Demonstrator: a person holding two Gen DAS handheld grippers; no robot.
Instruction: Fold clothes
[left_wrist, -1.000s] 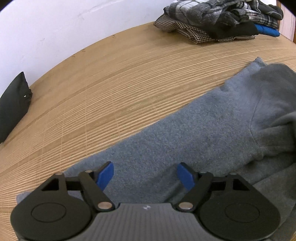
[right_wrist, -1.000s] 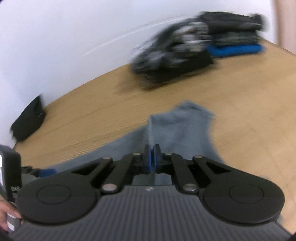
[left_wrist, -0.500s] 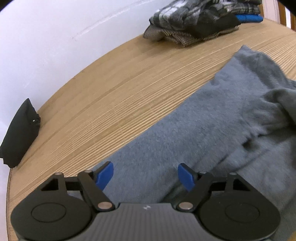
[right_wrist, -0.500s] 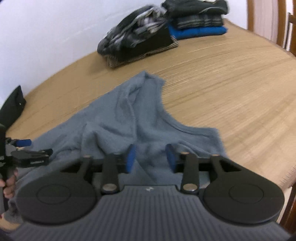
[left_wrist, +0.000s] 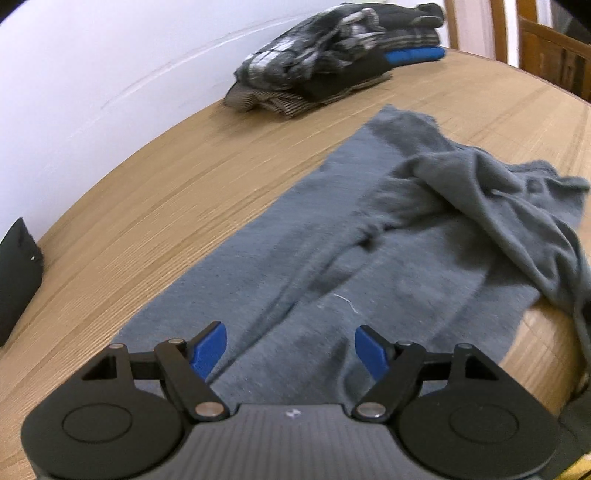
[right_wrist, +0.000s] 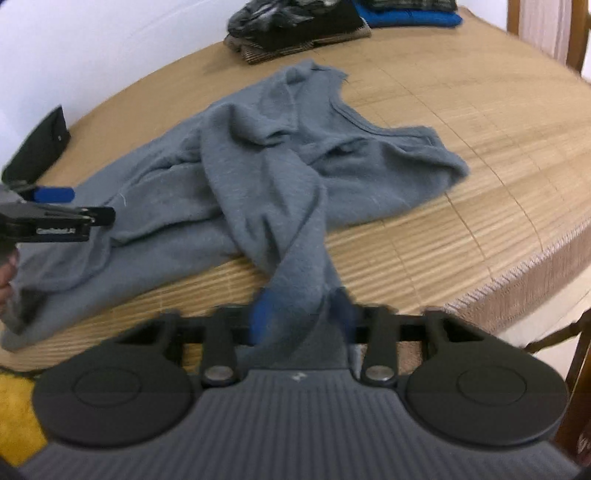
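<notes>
The right gripper (right_wrist: 301, 314) has just been closing on a sleeve of the grey sweater (right_wrist: 258, 173). The left gripper (left_wrist: 291, 349) gapes wide above it, empty.

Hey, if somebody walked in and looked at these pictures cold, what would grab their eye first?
The rumpled grey sweater sprawled across the wooden table, with one sleeve trailing over the near edge between the blurred blue pads of the right gripper, whose jaws have just been closing. Next, the left gripper wide open above the sweater's flat part, and the pile of dark clothes at the far edge by the wall.
</notes>
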